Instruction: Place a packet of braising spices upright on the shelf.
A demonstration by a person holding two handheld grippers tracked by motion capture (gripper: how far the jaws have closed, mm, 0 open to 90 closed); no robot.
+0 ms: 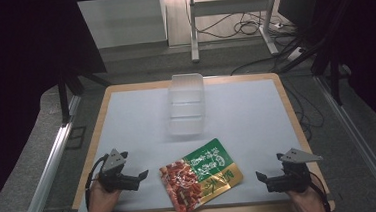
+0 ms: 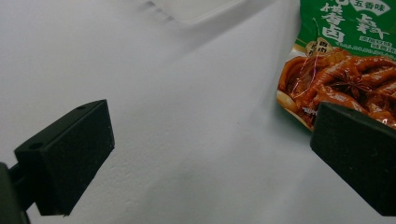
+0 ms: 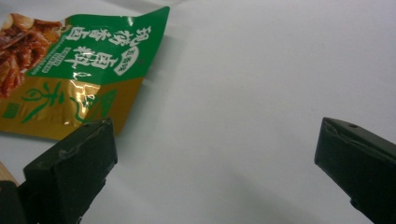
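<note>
— What's past my work, toward the upper middle of the frame?
— A clear rectangular plastic container [image 1: 186,104], lying on my white table cover [image 1: 246,112] with its light wooden edge.
— And beyond the table?
— A grey metal stand [image 1: 229,13] at top centre, black cables [image 1: 243,28] coiled on the floor beside it.

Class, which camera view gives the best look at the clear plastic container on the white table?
The high view: the clear plastic container shows whole, upright, beyond the green and red snack pouch. The left gripper view catches just a blurred edge at the top.
</note>
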